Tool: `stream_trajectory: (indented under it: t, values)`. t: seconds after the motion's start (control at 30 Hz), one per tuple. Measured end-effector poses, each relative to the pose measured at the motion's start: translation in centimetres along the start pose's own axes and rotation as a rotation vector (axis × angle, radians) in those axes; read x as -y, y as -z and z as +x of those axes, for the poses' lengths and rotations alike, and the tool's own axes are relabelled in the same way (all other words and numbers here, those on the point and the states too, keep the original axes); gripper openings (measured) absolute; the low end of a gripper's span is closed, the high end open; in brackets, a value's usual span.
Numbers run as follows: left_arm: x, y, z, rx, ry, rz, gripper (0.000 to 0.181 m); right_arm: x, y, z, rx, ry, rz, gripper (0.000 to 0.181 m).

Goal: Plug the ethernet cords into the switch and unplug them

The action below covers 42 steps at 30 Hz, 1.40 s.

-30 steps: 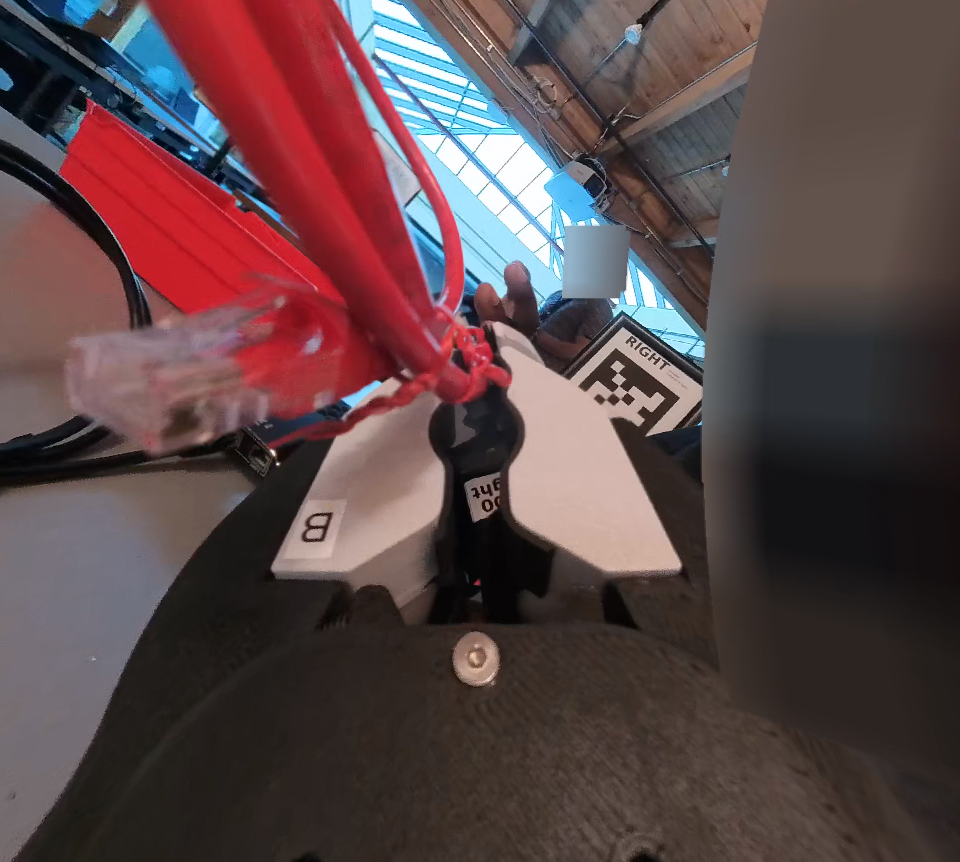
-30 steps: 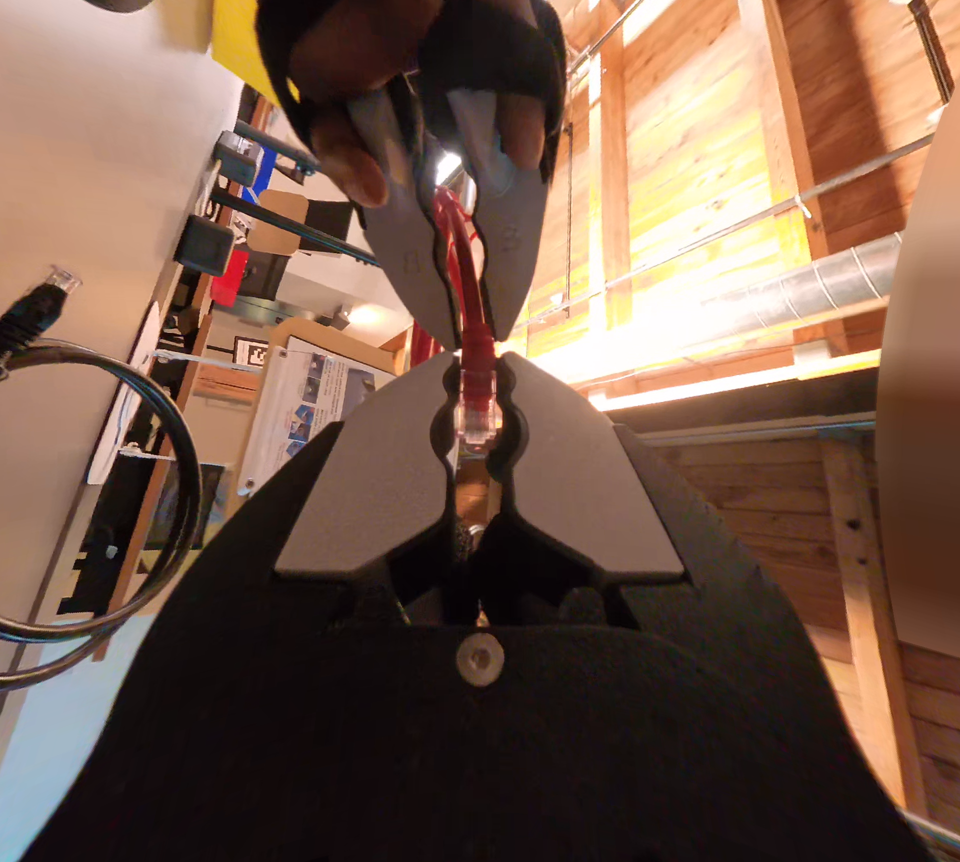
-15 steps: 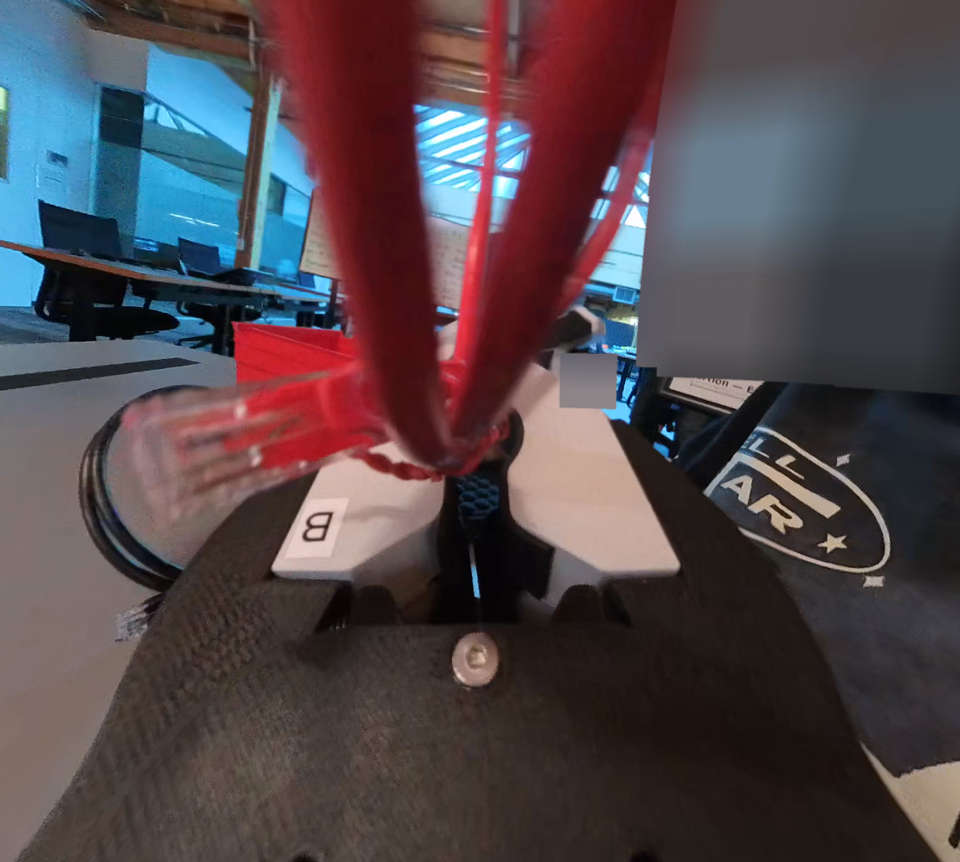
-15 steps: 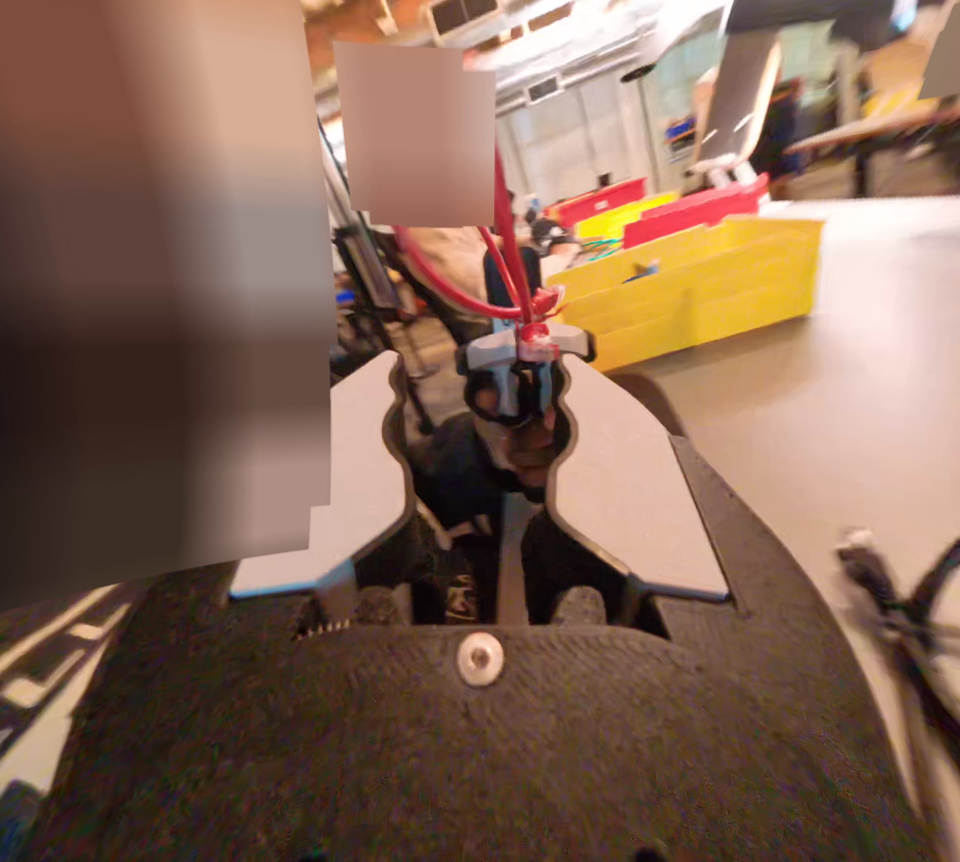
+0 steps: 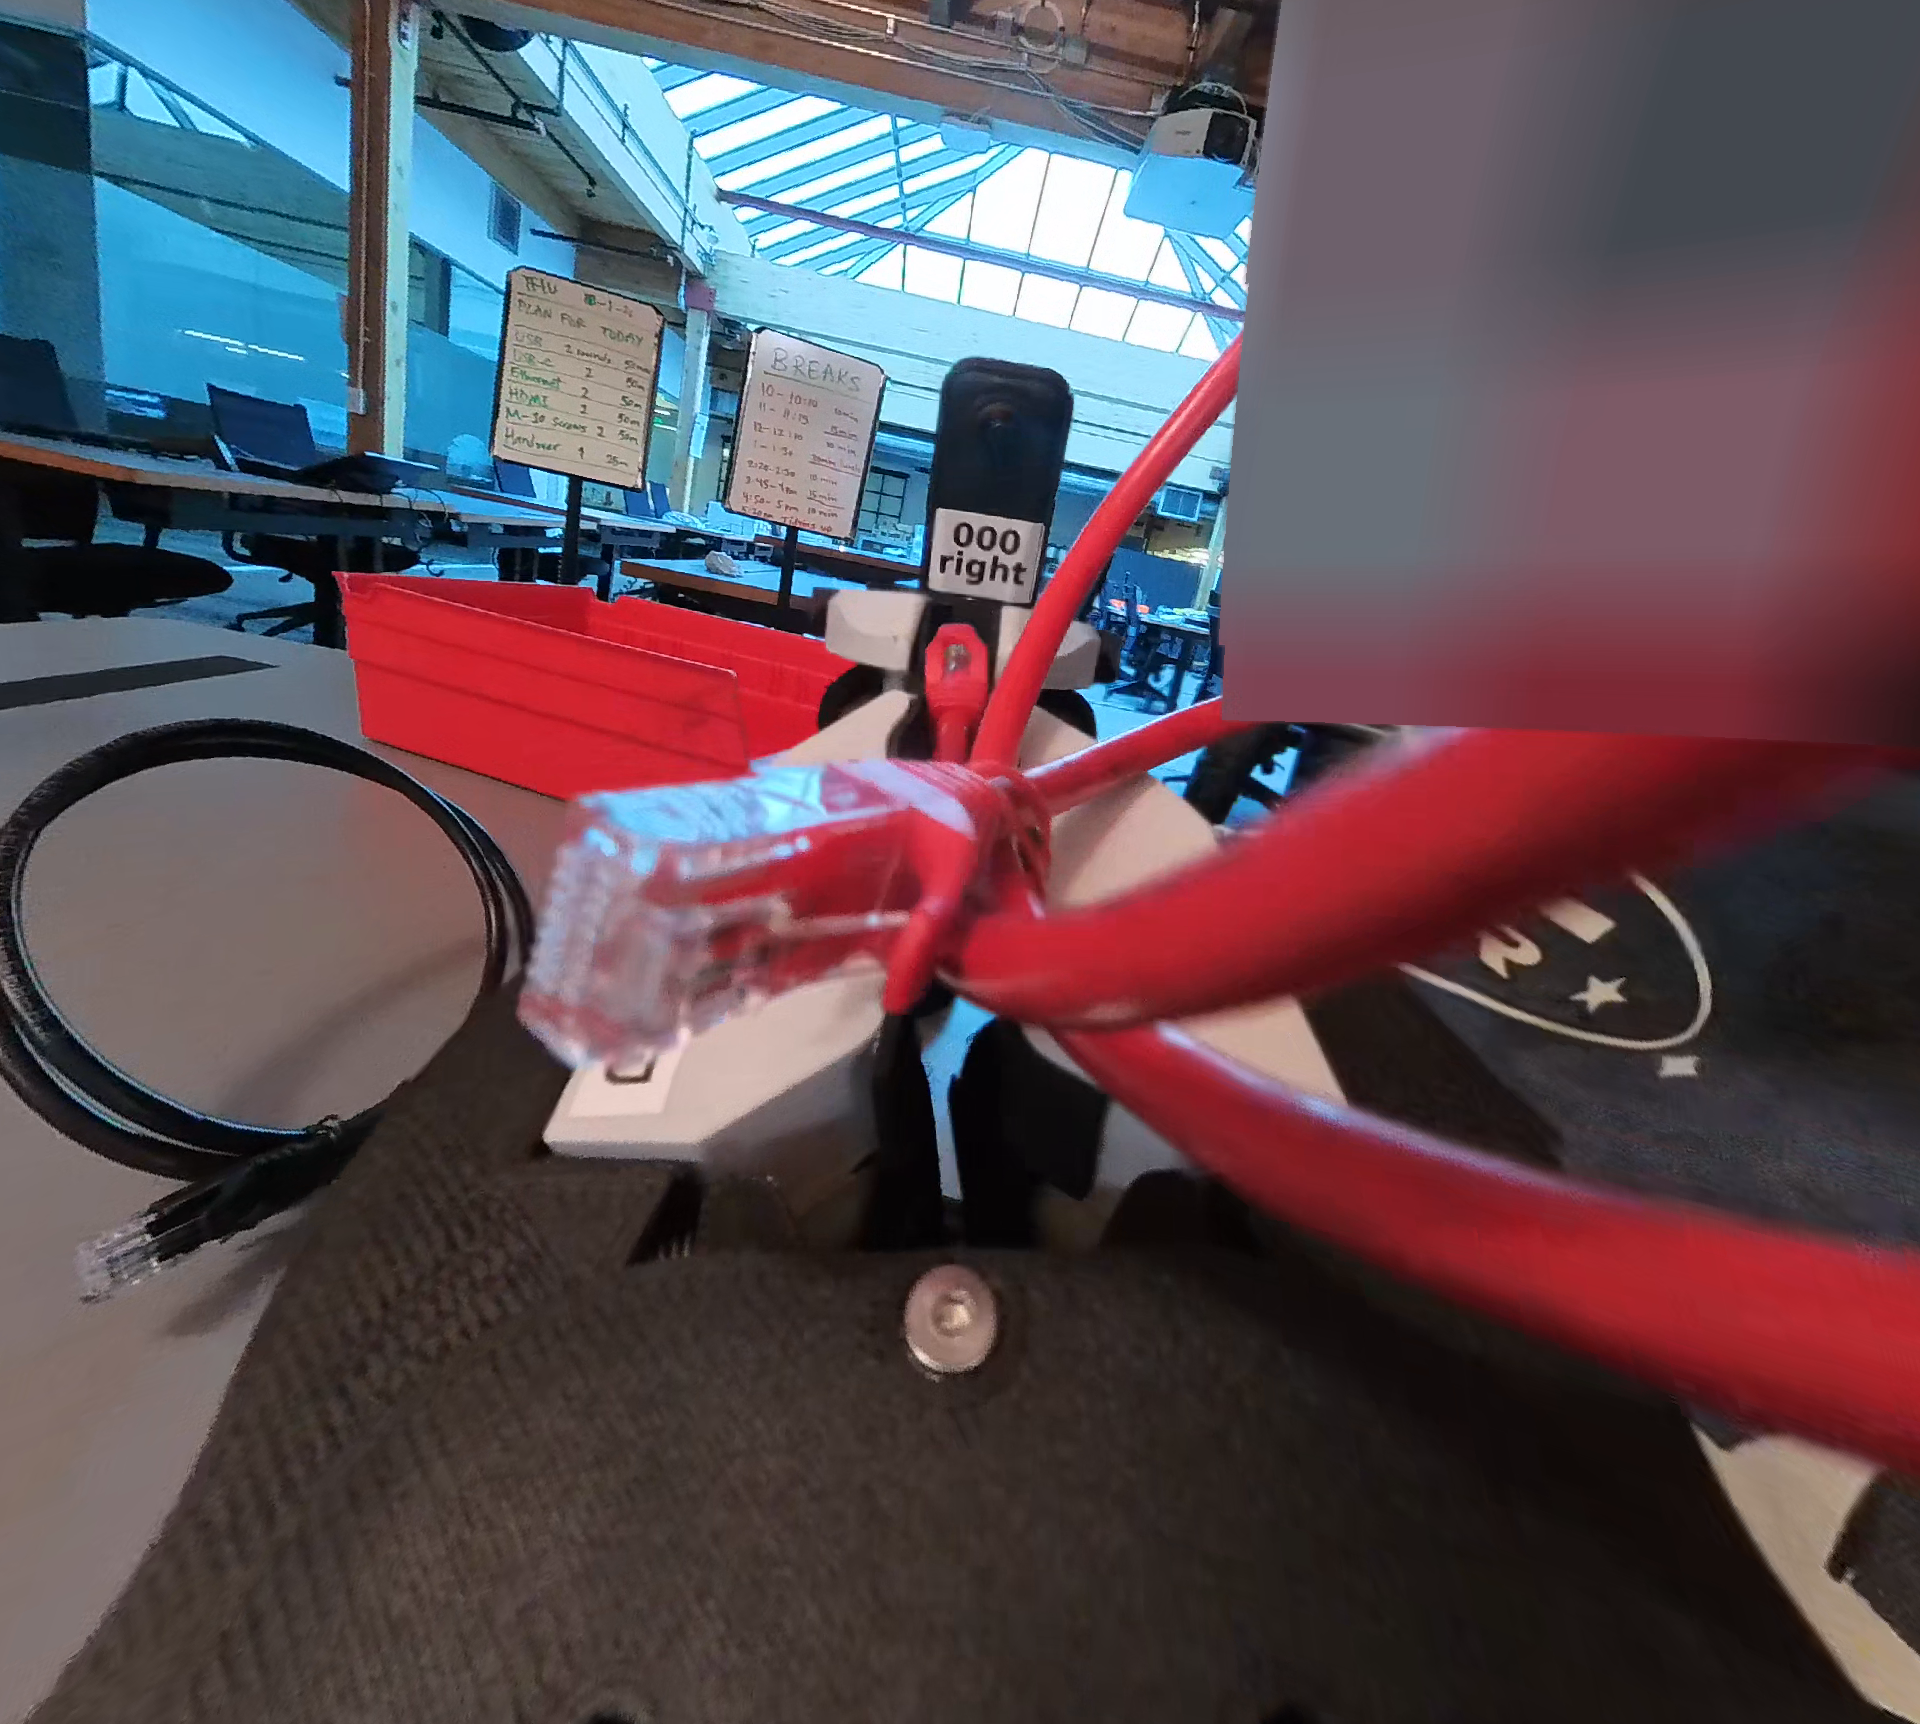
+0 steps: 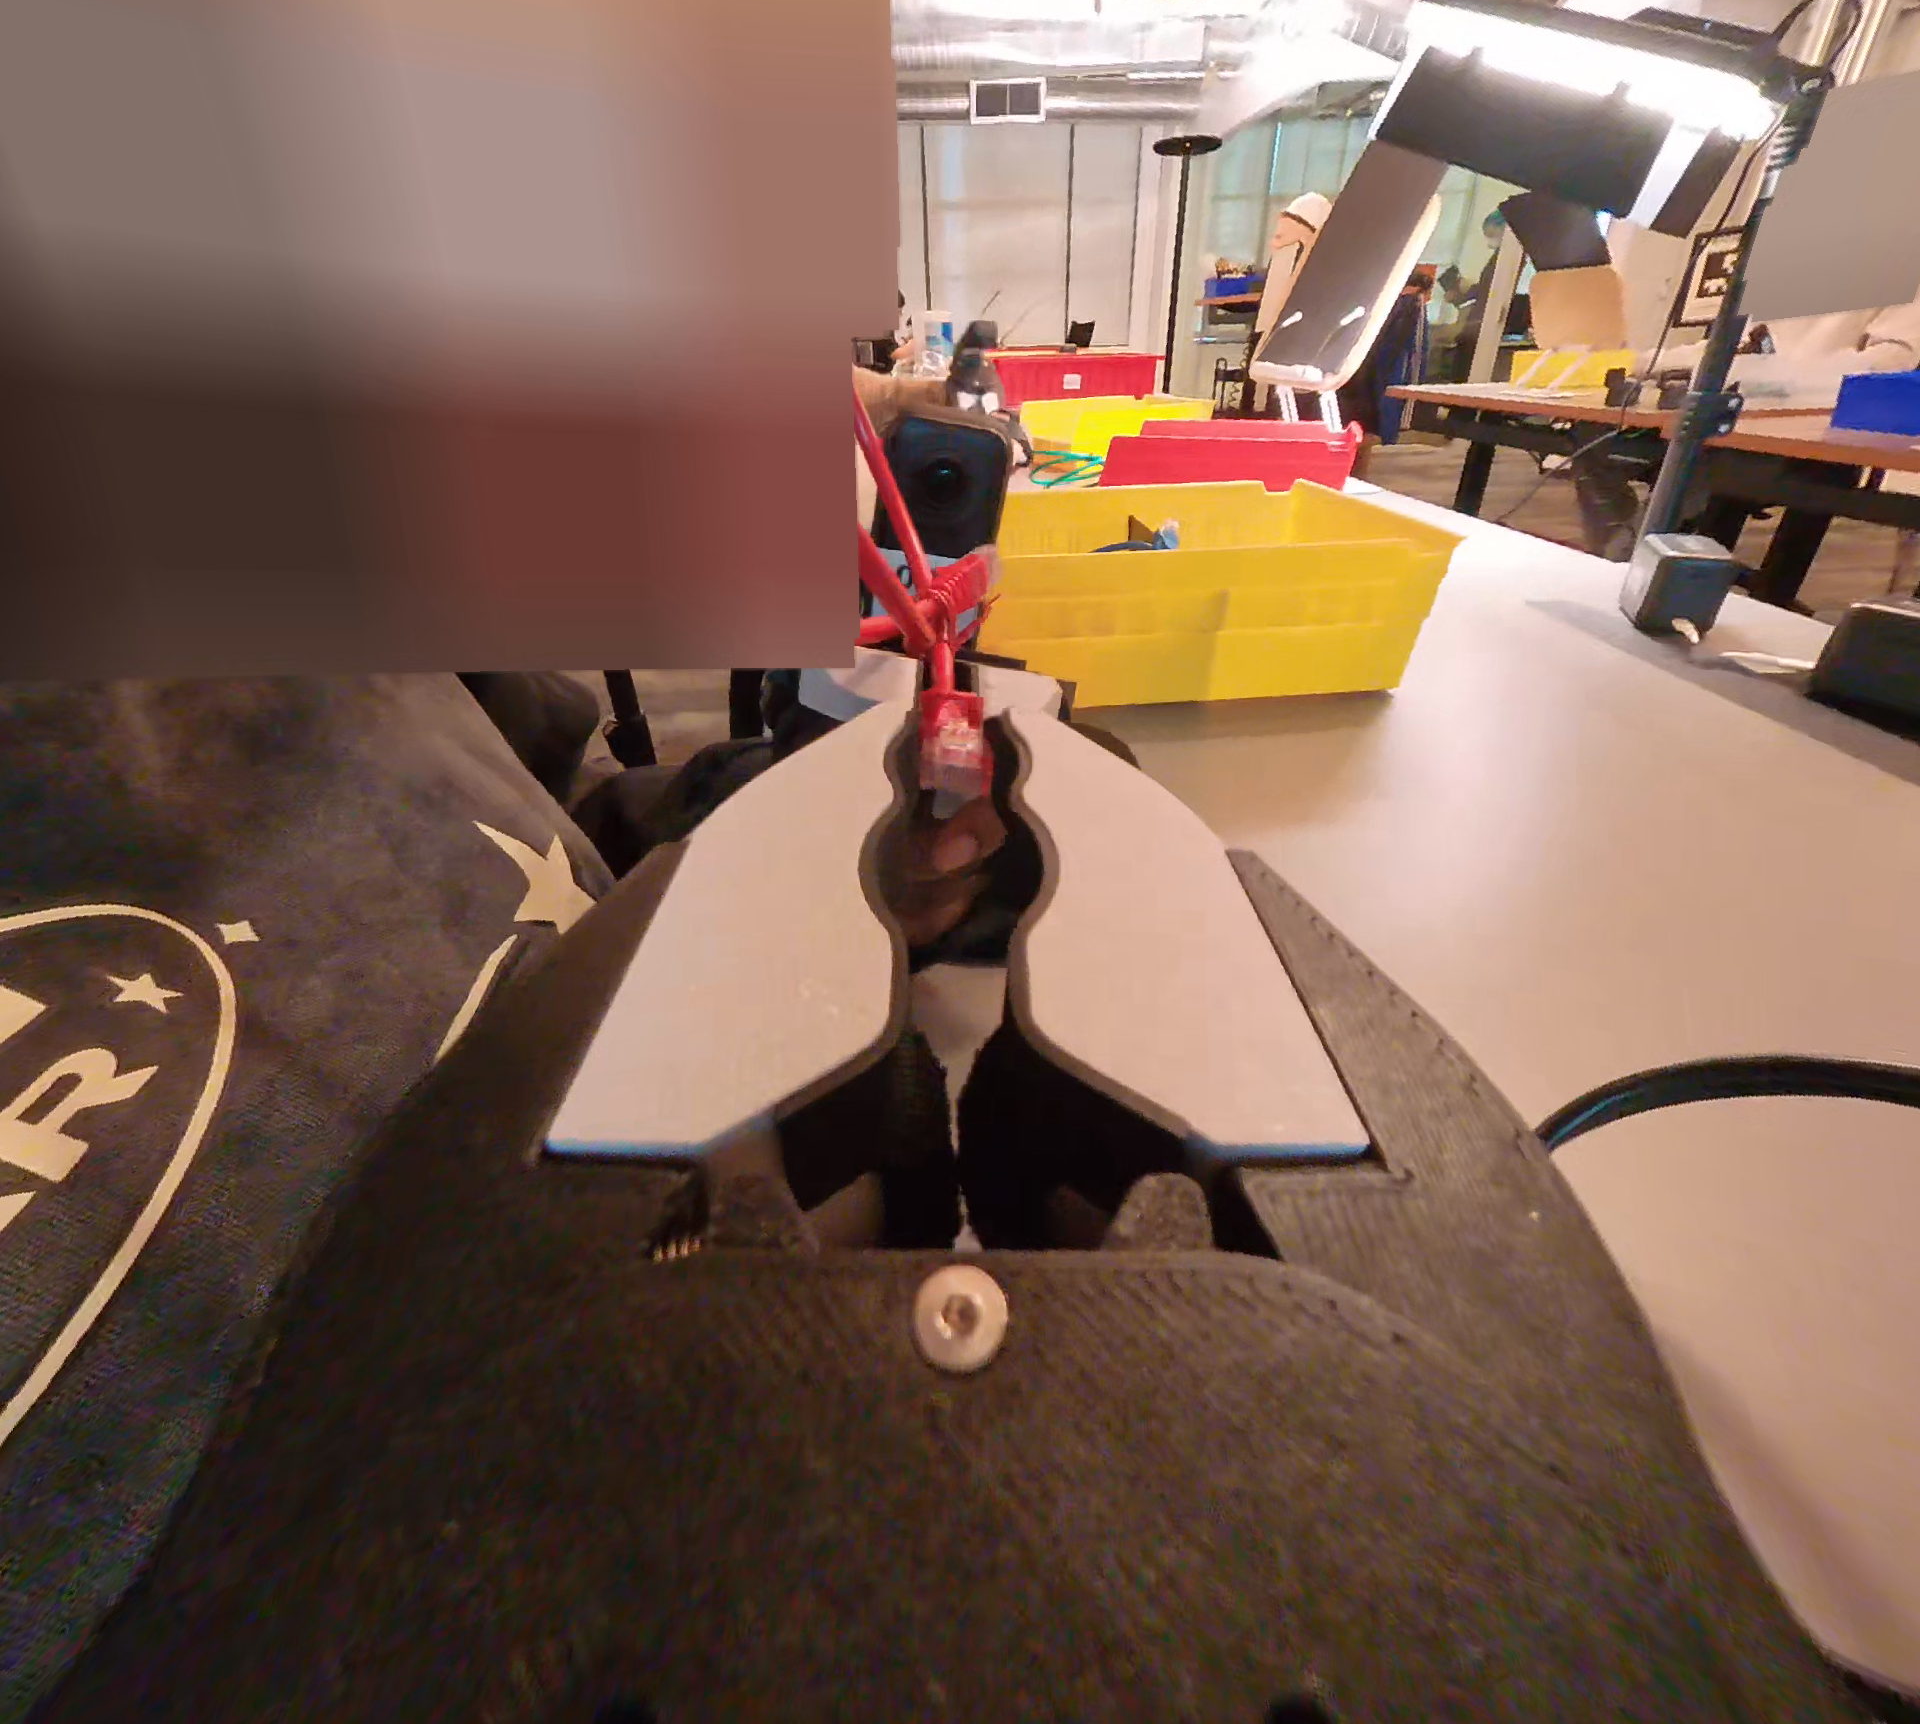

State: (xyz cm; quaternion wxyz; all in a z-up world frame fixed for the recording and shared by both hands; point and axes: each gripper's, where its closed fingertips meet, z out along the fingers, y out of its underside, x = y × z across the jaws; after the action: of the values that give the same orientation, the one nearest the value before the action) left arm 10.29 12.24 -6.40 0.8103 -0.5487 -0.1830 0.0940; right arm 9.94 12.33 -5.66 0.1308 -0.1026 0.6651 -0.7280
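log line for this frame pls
left gripper: shut on red ethernet cord bundle | right gripper: shut on its plug | black ethernet cord: on table | switch: unseen

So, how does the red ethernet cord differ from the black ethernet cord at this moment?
The red ethernet cord is off the table, held between both grippers; the black ethernet cord lies untouched on the grey table. The red one is tied in a bundle with a red twist tie; the black one rests in a loose coil. Both end in a clear plastic plug, and neither is plugged in.
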Motion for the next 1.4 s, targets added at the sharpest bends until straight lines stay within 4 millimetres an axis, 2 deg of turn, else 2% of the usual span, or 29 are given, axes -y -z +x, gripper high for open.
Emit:
stream_trajectory:
  t: [0.03,0.17,0.63,0.67,0.73,0.83,0.9,0.97,1.07,1.23,1.33,1.4]
  values:
    - [0.0,0.0,0.0,-0.002,0.009,-0.002,0.008,0.0,0.0,0.0,-0.005,0.016,0.007,0.012]
    - [-0.2,0.0,0.0,-0.004,0.014,-0.023,0.015,0.0,0.0,-0.4,-0.003,0.093,0.012,0.011]
    - [-0.9,-0.2,0.2,-0.008,-0.020,-0.056,0.012,-0.8,-0.1,-0.6,0.040,0.050,-0.017,0.012]
    - [-1.0,-0.3,0.2,-0.003,-0.019,-0.064,0.013,-0.7,0.2,-0.4,0.032,0.065,-0.035,0.015]
    - [-0.9,-0.2,0.2,-0.002,-0.025,-0.066,0.013,0.5,1.5,0.6,-0.036,0.130,-0.041,0.041]
    - [-0.4,0.2,-0.5,0.025,-0.021,-0.042,0.013,1.1,4.9,3.2,-0.227,0.318,-0.184,0.062]
    - [-0.2,0.4,-1.0,0.045,-0.013,-0.036,0.013,-0.4,7.6,4.7,-0.333,0.397,-0.369,0.078]
    - [-0.2,0.5,-1.2,0.054,-0.020,-0.040,0.013,-3.0,9.9,5.2,-0.366,0.417,-0.554,0.092]
    - [-0.2,0.5,-1.2,0.063,-0.032,-0.039,0.013,-6.2,11.8,5.5,-0.449,0.498,-0.734,0.094]
    - [0.0,0.7,-1.6,0.078,-0.013,-0.025,0.012,-10.9,13.1,5.7,-0.570,0.853,-1.123,0.093]
    - [0.2,0.8,-1.6,0.081,-0.018,-0.020,0.012,-11.0,12.3,6.0,-0.590,1.013,-1.216,0.082]
    - [0.3,0.8,-1.5,0.081,-0.023,-0.018,0.012,-11.2,12.3,6.5,-0.601,1.038,-1.290,0.079]
